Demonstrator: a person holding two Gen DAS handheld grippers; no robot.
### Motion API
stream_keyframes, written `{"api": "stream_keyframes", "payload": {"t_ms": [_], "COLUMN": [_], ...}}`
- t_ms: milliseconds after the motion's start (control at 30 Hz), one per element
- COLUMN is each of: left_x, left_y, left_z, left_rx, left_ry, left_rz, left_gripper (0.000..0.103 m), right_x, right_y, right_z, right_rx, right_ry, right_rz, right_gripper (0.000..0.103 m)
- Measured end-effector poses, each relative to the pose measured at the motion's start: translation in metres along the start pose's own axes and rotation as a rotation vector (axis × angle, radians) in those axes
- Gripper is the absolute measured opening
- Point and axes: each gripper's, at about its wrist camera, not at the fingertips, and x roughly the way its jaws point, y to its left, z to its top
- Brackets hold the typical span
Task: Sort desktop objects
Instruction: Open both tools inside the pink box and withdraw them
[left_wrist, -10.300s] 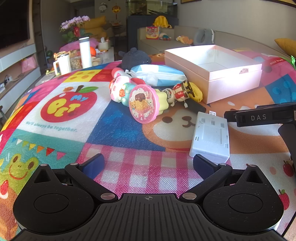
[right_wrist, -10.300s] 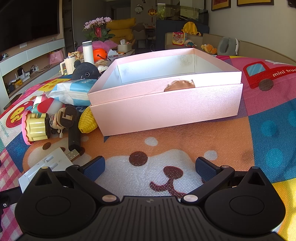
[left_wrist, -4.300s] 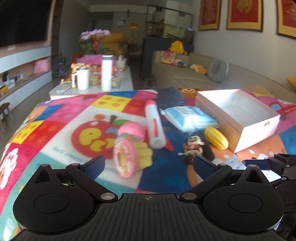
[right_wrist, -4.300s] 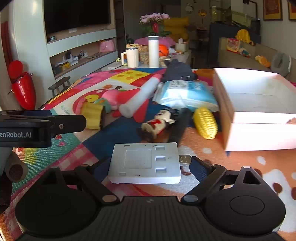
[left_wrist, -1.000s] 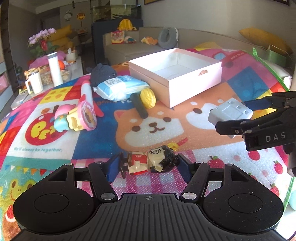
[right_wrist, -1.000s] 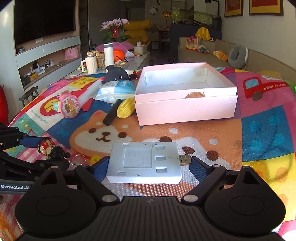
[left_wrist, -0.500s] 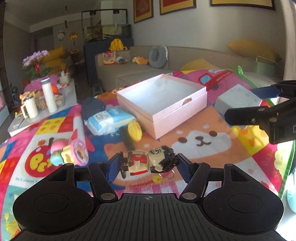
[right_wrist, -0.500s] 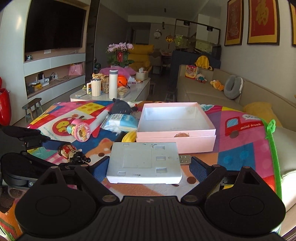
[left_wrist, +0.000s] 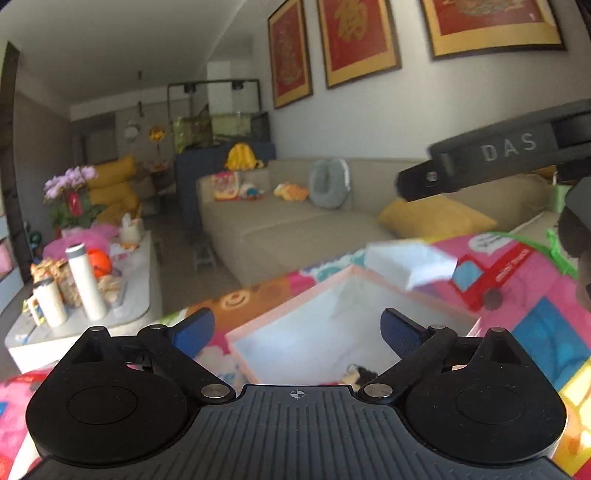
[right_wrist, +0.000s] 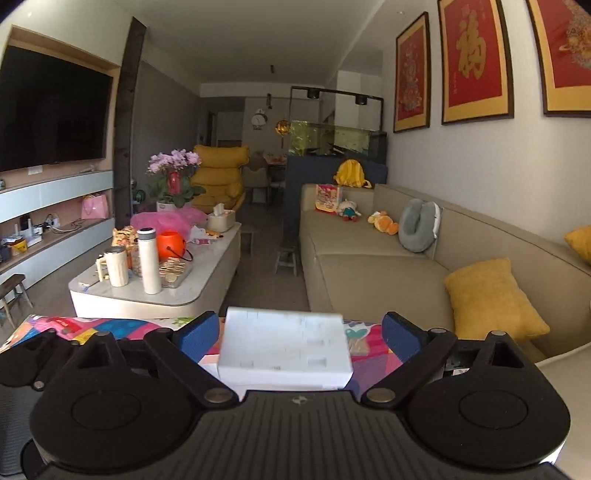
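My left gripper (left_wrist: 295, 328) hangs over the pink box (left_wrist: 288, 314); its jaws are opening, with nothing between them. The small toy figurine (left_wrist: 360, 374) lies on the box's white floor, just beyond my gripper's body. My right gripper (right_wrist: 299, 332) is higher up, and its jaws are also opening. The white flat device (right_wrist: 284, 347) sits blurred between its fingers with a gap on each side. In the left wrist view the white device (left_wrist: 410, 264) is in mid-air above the box's far corner, under the right gripper's finger (left_wrist: 509, 147).
The box stands on a colourful play mat (left_wrist: 517, 280). Beyond it are a beige sofa (right_wrist: 369, 266) with a yellow cushion (right_wrist: 491, 295), and a low white coffee table (right_wrist: 155, 291) carrying bottles and cups. The left gripper's arm (right_wrist: 37, 354) shows at lower left.
Both grippers rose and moved over the pink box. The left jaws opened and the figurine dropped into the box. The white device came loose from the right gripper's pads.
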Motion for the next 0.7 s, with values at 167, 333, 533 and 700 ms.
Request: {"api": "stream_keyframes", "payload": {"t_ms": [167, 333, 533, 700], "left_x": [-0.029, -0.078, -0.103, -0.111], "left_y": [0.042, 0.09, 0.13, 0.139], "left_z": [-0.053, -0.114, -0.149, -0.16], "left_rx": [-0.075, -0.195, -0.315, -0.383], "left_ry": [0.131, 0.216, 0.281, 0.263], "left_rz": [0.088, 0.175, 0.269, 0.264], "left_gripper": [0.1, 0.101, 0.101, 0.102], "right_x": [0.007, -0.01, -0.014, 0.007], "right_y": [0.009, 0.055, 0.147, 0.198], "right_z": [-0.046, -0.093, -0.133, -0.147], "right_rx": [-0.026, -0.119, -0.275, -0.31], "right_ry": [0.059, 0.101, 0.192, 0.213], "right_rz": [-0.027, 0.035, 0.168, 0.133], "right_gripper": [0.096, 0.096, 0.056, 0.049]}}
